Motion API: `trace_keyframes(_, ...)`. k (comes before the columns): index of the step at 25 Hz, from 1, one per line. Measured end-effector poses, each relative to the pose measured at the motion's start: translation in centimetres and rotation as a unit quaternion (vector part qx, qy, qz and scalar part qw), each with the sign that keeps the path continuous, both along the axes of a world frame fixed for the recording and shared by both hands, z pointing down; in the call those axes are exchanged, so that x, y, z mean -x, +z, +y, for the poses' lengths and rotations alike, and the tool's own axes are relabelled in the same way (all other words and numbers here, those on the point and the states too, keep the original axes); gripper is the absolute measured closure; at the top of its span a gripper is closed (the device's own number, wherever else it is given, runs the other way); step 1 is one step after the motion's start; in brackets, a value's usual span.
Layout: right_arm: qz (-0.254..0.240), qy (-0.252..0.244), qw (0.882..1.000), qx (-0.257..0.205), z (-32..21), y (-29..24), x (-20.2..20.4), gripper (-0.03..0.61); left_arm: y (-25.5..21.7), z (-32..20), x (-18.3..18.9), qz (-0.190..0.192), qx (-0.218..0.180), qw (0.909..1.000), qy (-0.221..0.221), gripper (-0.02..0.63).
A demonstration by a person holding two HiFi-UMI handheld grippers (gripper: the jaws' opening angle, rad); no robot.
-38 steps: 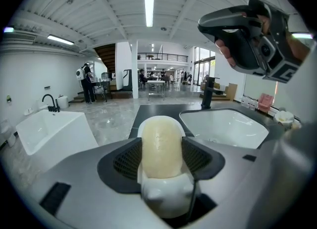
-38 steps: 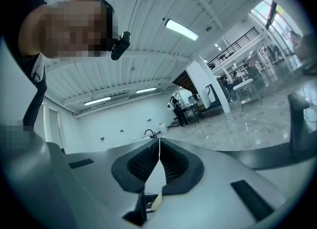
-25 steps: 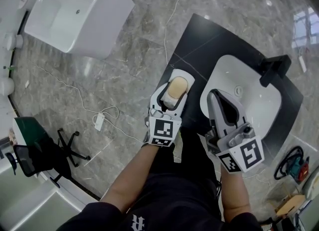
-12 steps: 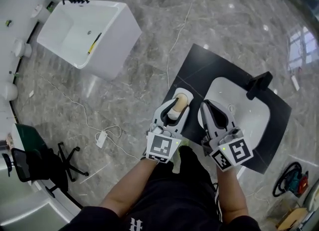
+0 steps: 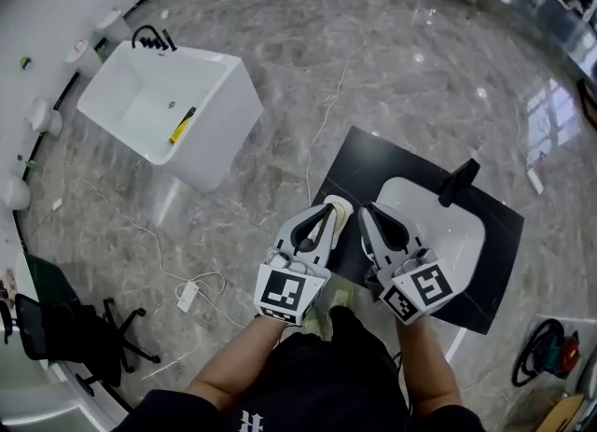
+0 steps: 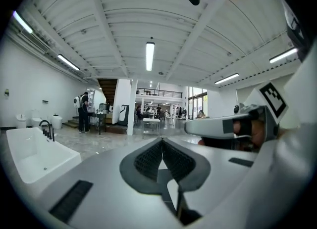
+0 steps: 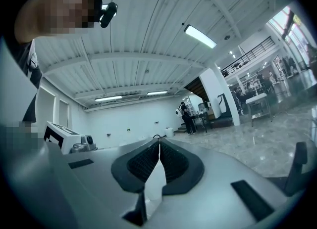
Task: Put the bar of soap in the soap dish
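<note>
The tan bar of soap [image 5: 342,208] lies in the white soap dish [image 5: 330,200] on the black counter [image 5: 373,164], left of the white basin [image 5: 448,225]. In the head view my left gripper [image 5: 327,210] hangs above the dish and hides most of it. Its jaws are closing; in the left gripper view [image 6: 161,151] the pads meet with nothing between them. My right gripper [image 5: 366,209] is beside it over the basin's left edge, shut and holding nothing, as the right gripper view [image 7: 158,151] also shows. Both gripper views look level across the hall, with no soap in them.
A black faucet [image 5: 459,181] stands at the basin's far side. A white bathtub [image 5: 173,113] stands on the marble floor at the left, also in the left gripper view [image 6: 34,156]. A cable [image 5: 322,118], a power strip [image 5: 187,295] and an office chair [image 5: 65,332] are on the floor. People stand far off [image 6: 83,112].
Both grippers have risen away from the counter. The left jaws, open around the soap in the dish a second ago, have closed empty; the soap stays in the dish.
</note>
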State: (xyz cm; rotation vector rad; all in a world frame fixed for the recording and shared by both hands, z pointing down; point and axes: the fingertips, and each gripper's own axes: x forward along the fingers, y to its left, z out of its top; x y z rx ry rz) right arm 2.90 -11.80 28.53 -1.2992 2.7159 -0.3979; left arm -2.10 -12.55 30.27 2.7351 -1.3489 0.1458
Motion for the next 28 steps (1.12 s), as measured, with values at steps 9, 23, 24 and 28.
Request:
trace_keyframes(9, 0.014, 0.002, 0.999, -0.033, 1.9, -4.2, 1.1, 0.569, -6.2, 2.6, -0.1, 0.033, -0.035, 0.9986, 0.020, 0.607)
trace_keyframes(23, 0.048, 0.009, 0.997, -0.062, 3.1, -7.2, 3.2, 0.571, -10.5, 4.2, 1.5, 0.046, -0.072, 0.9961, 0.022, 0.607)
trace_keyframes(24, 0.049, 0.008, 0.997, -0.062, 3.1, -7.4, 3.4, 0.571, -10.6, 4.2, 1.7, 0.046, -0.072, 0.9961, 0.022, 0.607)
trace_keyframes(28, 0.051, 0.007, 0.997, -0.064, 3.0, -7.6, 3.9, 0.571, -10.9, 4.1, 1.9, 0.045, -0.073, 0.9960, 0.021, 0.607)
